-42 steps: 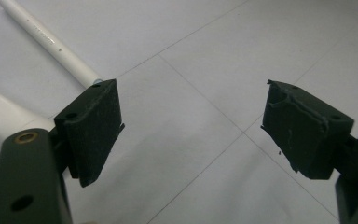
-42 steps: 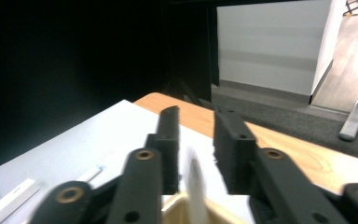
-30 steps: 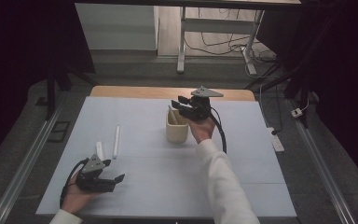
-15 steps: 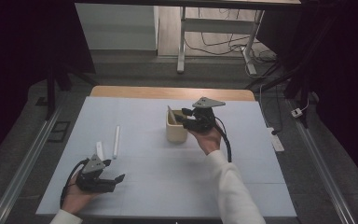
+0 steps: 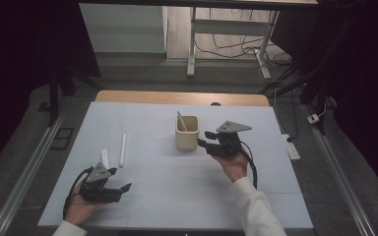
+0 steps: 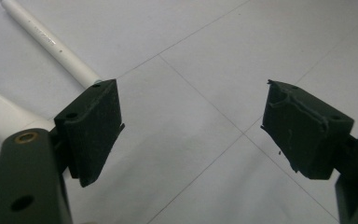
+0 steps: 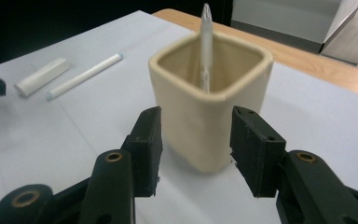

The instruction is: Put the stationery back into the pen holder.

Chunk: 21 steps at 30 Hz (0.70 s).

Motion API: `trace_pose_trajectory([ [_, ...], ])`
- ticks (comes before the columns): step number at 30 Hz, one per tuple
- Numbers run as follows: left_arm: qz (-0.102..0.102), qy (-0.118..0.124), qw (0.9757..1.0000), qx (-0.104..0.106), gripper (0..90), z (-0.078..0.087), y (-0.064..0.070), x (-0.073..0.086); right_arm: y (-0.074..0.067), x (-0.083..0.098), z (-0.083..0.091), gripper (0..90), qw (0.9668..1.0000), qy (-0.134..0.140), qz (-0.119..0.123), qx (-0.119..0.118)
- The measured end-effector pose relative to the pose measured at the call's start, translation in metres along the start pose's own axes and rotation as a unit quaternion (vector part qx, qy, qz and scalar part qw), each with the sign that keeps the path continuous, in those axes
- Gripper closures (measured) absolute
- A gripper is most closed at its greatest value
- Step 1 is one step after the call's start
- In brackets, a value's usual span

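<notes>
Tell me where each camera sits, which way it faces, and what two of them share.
High view: above the person's side, looking forward and down on the table; forearms, left gripper, right gripper.
Left gripper view: rides the left gripper, looking down at the table between open jaws, long white pen beside them.
Right gripper view: rides the right gripper, facing the cream cup, jaws open, apart from it.
Shared: high and right gripper views both show the cup with a pen inside.
</notes>
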<state>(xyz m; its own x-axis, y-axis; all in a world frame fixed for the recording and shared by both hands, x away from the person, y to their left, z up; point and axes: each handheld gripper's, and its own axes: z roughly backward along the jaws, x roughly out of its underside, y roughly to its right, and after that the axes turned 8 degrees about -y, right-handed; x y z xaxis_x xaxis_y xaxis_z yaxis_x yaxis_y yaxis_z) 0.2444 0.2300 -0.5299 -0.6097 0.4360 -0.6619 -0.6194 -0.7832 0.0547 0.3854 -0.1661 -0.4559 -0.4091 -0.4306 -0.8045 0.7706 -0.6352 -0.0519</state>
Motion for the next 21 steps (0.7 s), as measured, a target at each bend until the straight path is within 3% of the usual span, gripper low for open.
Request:
trace_pose_trajectory([
  [12,0.003,0.002,1.0,-0.001,19.2,0.001,0.0,0.0,-0.004,0.049,0.034,52.2,0.9996,-0.025,0.004,0.016],
  [16,0.002,0.001,1.0,-0.001,19.2,0.0,0.0,-0.001,-0.002,0.062,0.044,51.8,0.9996,-0.023,0.0,0.018],
  [21,0.003,0.002,1.0,-0.002,19.2,0.001,-0.001,0.0,0.0,0.076,0.053,50.5,0.9989,-0.04,0.007,0.025],
])
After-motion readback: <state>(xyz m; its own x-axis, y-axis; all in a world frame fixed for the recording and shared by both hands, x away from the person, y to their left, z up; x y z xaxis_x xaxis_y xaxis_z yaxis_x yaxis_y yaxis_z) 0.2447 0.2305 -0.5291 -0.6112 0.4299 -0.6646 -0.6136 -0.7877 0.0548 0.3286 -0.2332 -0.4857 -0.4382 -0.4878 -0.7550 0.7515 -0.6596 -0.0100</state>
